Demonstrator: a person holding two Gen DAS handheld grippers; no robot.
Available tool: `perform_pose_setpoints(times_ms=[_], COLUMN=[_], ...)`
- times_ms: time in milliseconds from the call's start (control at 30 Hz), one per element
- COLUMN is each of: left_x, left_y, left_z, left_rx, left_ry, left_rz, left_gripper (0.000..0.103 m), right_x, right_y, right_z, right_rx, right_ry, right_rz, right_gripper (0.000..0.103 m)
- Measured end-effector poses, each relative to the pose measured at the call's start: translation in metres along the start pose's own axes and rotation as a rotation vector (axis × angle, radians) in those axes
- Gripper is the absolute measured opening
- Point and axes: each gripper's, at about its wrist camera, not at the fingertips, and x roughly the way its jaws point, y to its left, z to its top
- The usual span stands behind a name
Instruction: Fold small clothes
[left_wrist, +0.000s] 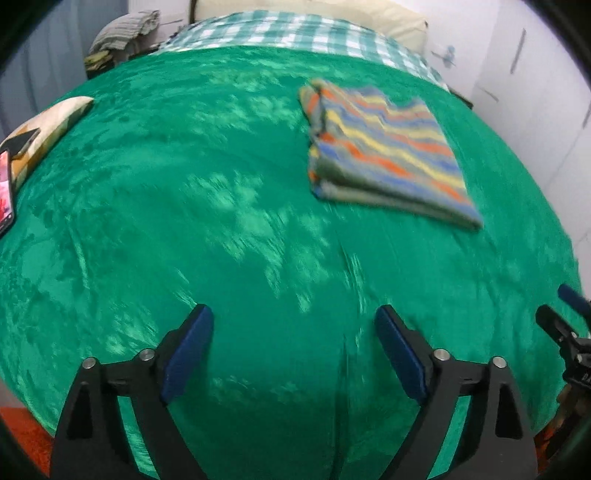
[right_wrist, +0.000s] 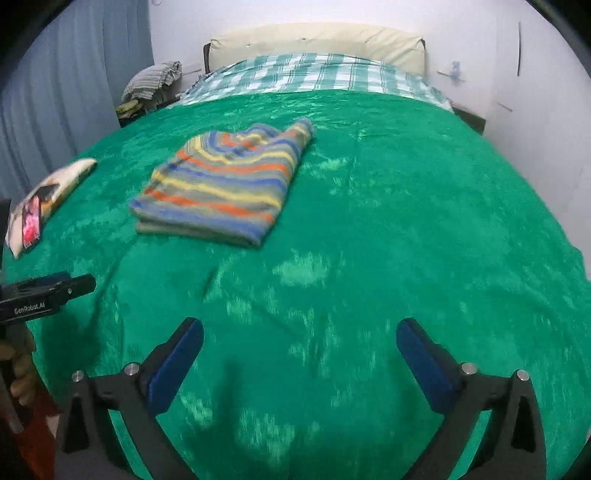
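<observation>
While the striped garment lies folded, both grippers' fingers are spread, empty.

Folded garment lies mid-bed, phone on a pillow at frame left, both hand-held grippers nearer, well apart from it.

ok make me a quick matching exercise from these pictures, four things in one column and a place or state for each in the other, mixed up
Things:
1. striped garment
2. phone
3. checked sheet
4. left hand-held gripper

Places or states:
A. head of the bed, beyond the green blanket
B. open, nothing between its jaws
C. folded, lying on the green blanket
D. on a pillow at the bed's edge

Pairs: 1-C, 2-D, 3-A, 4-B
</observation>
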Motion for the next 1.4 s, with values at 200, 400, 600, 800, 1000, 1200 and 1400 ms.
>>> perform_pose_setpoints(times_ms=[200, 400, 600, 800, 1000, 1200, 1400], left_x=[0.017, 0.018, 0.019, 0.019, 0.019, 0.018, 0.018], left_y=[-0.016, -0.017, -0.022, -0.022, -0.022, -0.023, -0.023], left_z=[-0.016, -0.017, -0.022, -0.023, -0.023, -0.023, -0.023], left_rx=[0.104, 0.112, 0.125, 0.127, 0.127, 0.129, 0.13], left_ry=[-0.009, -0.021, -0.025, -0.027, -0.027, -0.021, -0.017], left_rz=[0.066, 0.067, 0.079, 0.079, 0.078, 0.077, 0.077], left_gripper=[0.103, 0.102, 0.102, 0.102, 0.102, 0.102, 0.102], right_x=[0.03, 0.029, 0.032, 0.032, 0.032, 0.034, 0.035], right_y=[0.001, -0.004, 0.003, 0.003, 0.003, 0.004, 0.005], right_z=[-0.029, -0.032, -0.033, -0.034, -0.034, -0.034, -0.033], right_rx=[-0.019, -0.022, -0.029, -0.031, -0.031, -0.033, -0.034], right_ry=[0.093, 0.077, 0.069, 0.067, 0.066, 0.072, 0.079], right_rz=[0.024, 0.025, 0.016, 0.013, 0.013, 0.009, 0.006], right_gripper=[0.103, 0.103, 0.103, 0.103, 0.103, 0.103, 0.103])
